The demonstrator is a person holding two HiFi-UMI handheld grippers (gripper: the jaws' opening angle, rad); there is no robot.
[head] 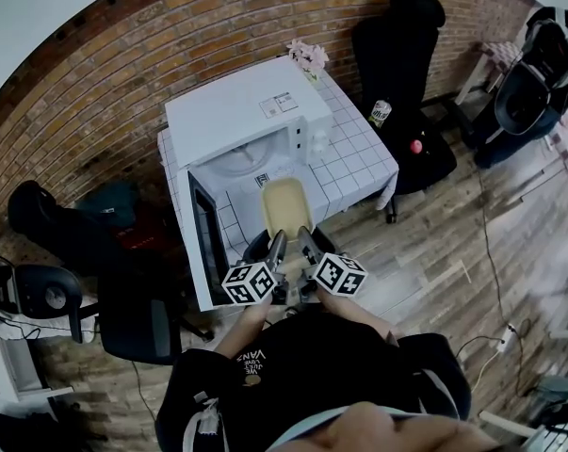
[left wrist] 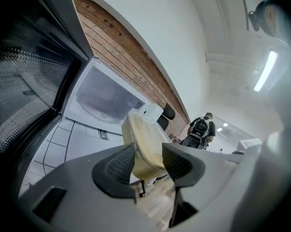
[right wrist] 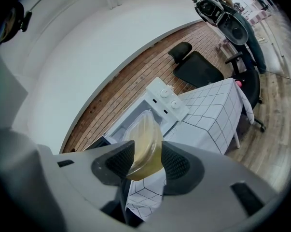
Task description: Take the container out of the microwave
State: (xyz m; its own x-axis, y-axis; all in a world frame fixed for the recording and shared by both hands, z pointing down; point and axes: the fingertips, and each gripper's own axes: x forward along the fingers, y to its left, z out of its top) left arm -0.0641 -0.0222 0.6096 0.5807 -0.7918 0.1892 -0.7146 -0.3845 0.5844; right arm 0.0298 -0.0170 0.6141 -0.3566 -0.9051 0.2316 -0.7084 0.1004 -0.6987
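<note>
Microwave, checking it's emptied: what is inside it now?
Only a round turntable shows inside the microwave; the container, outside in left gripper and right gripper, covers part of the cavity.

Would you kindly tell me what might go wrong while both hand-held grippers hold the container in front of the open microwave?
Both the left hand-held gripper and the right hand-held gripper pinch only the near end of the container, so it could tilt or slip. The open microwave door stands close on the left; a sideways move might knock it.
</note>
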